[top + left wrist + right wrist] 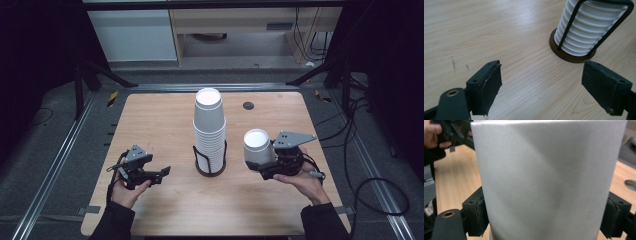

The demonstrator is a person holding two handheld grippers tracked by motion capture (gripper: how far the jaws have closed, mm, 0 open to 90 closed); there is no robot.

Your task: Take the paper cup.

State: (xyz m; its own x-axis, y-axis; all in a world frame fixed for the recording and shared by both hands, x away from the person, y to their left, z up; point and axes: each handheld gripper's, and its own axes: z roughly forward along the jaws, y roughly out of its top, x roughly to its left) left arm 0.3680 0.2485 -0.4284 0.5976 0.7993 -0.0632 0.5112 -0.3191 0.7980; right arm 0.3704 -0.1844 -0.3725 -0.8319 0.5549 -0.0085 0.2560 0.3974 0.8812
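Cups stand in a tall white stack in a black wire holder at the middle of the desk. The right gripper pinches one white cup — bottom up — toward the right edge. The left gripper is spread wide near the left edge.

The white cup hides the table beyond it in the right gripper view.
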